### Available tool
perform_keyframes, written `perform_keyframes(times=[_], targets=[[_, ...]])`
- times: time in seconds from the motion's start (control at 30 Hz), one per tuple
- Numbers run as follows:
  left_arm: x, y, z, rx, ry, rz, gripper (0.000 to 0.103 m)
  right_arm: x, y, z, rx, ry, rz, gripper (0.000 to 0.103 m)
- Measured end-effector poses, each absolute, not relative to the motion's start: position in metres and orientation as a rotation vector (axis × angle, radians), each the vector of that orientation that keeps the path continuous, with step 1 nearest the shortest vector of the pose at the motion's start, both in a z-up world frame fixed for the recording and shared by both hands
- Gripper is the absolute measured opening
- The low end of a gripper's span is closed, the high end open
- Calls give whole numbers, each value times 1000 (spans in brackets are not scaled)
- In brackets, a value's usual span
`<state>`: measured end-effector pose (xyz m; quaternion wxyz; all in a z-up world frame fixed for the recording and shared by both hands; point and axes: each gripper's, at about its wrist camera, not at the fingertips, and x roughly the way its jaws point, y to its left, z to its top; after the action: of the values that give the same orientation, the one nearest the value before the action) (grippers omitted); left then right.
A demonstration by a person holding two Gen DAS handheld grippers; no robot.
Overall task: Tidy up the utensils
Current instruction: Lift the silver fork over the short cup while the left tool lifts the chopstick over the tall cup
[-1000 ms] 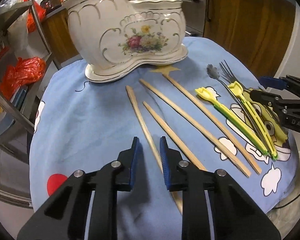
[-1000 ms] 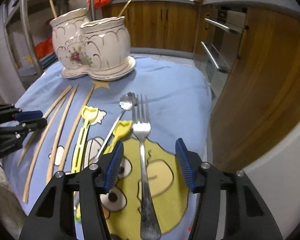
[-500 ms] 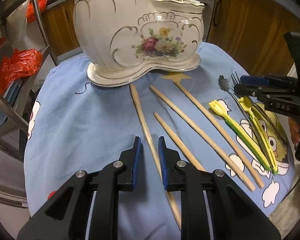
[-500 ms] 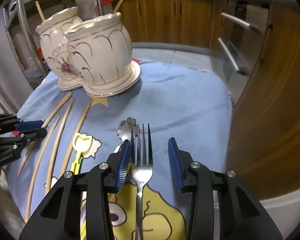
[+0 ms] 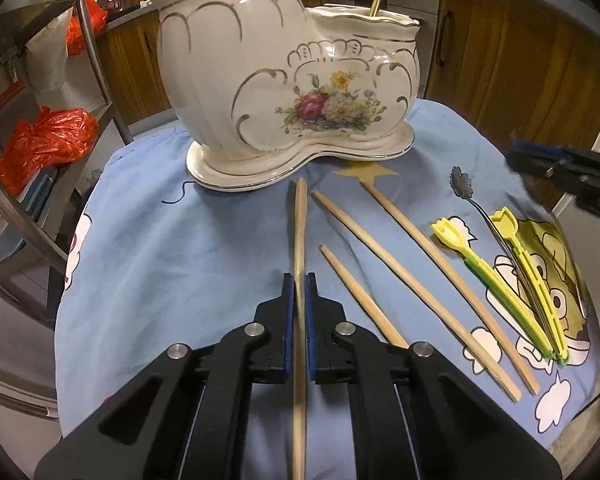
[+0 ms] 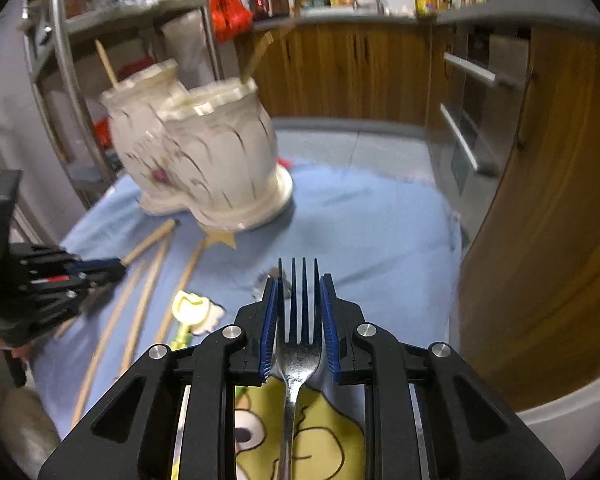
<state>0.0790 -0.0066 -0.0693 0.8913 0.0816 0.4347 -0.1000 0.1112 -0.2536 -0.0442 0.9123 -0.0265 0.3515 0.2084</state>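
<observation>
my left tool [image 5: 299,296] is clenched on a pale wooden chopstick [image 5: 300,232], its tip pointing toward the cream ceramic utensil holder [image 5: 284,92] painted with gold scrolls and a flower bouquet. my right tool [image 6: 298,300] has just been closing around a steel fork [image 6: 298,356], pads against the four-tined head. three more chopsticks [image 5: 404,284] lie on the blue cartoon cloth [image 5: 172,248] over the tabletop. i read no lettering here.
</observation>
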Motion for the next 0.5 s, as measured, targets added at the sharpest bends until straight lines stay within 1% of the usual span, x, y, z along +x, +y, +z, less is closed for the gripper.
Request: perform_keyframes(times=[0.43, 0.5], targets=[[76, -16, -72, 220, 910, -242, 5, 74, -255, 0, -65, 485, 412, 22], [80, -17, -72, 207, 919, -247, 8, 70, -254, 6, -64, 459, 403, 21]])
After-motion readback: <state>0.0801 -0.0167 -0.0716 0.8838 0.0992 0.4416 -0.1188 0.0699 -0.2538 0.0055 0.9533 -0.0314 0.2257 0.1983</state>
